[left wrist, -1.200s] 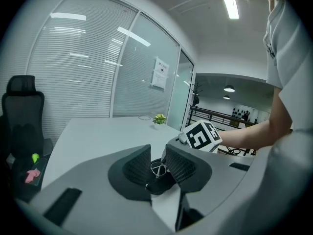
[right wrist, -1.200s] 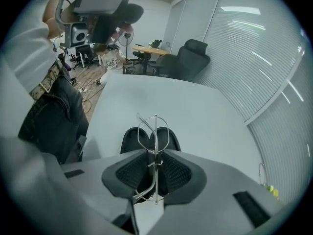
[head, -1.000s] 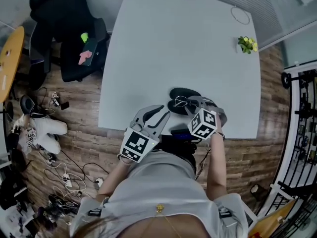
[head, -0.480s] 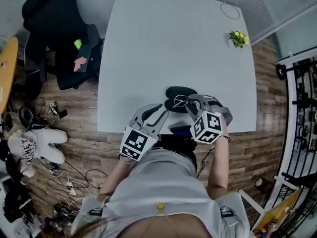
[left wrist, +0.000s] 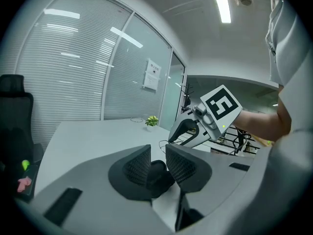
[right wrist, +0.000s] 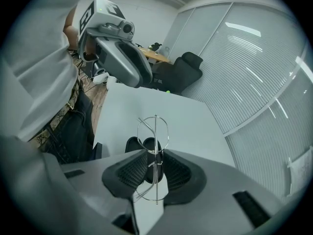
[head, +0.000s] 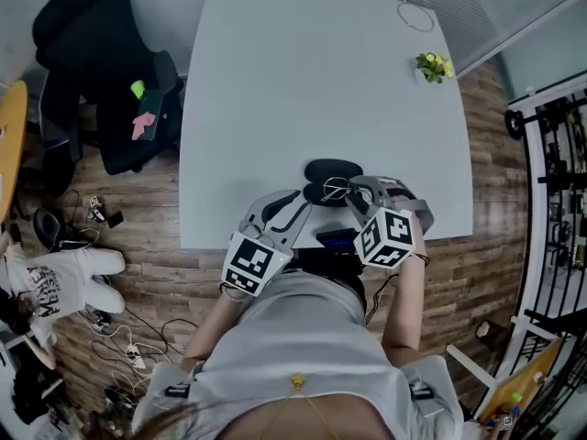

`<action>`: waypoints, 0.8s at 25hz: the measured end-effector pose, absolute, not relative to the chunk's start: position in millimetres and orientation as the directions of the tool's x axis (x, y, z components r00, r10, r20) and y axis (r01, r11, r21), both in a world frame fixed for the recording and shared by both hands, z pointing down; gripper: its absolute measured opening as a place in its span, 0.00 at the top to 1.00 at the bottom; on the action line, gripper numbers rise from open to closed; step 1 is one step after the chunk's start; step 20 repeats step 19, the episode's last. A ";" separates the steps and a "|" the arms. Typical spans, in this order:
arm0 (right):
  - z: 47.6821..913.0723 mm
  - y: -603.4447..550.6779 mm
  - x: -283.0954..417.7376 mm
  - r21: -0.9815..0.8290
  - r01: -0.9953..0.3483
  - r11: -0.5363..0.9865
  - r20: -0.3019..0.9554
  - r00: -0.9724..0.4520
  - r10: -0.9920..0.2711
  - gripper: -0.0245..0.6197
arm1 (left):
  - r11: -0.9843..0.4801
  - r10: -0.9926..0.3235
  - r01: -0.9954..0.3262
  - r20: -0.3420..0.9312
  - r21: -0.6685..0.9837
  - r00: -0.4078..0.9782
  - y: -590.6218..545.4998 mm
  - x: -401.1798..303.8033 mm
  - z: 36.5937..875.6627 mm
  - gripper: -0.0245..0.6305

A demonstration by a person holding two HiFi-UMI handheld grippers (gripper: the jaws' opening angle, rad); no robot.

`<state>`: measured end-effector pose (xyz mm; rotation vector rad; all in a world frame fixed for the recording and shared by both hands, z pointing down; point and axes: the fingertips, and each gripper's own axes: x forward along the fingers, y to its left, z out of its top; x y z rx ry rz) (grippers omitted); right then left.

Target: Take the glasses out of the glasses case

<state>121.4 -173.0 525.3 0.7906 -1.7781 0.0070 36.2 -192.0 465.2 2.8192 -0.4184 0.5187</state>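
Note:
An open black glasses case (head: 332,170) lies near the front edge of the white table (head: 275,90). My left gripper (head: 298,200) is shut on the case's near edge, and the dark case (left wrist: 157,176) shows between its ribbed pads. My right gripper (head: 347,191) is shut on thin wire-frame glasses (head: 335,189). In the right gripper view the glasses (right wrist: 153,129) stand up between the pads of the gripper (right wrist: 154,170), lifted above the case (right wrist: 134,144). The left gripper view shows the right gripper (left wrist: 172,138) tilted down just behind the case.
A small potted plant (head: 431,66) and a thin cable ring (head: 415,15) sit at the table's far right corner. A black office chair (head: 92,71) stands left of the table. Cables and clutter lie on the wooden floor (head: 119,328). The person's torso presses close to the front edge.
My right gripper has risen a little with the glasses, drawing them up from the case. The left gripper has kept its hold in the same place.

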 end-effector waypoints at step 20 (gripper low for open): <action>528.4 -172.4 116.2 0.358 -0.512 0.781 0.858 -0.150 -0.491 0.80 | -0.928 -0.240 -0.326 0.382 0.178 0.892 -195.8 29.5 463.5 0.79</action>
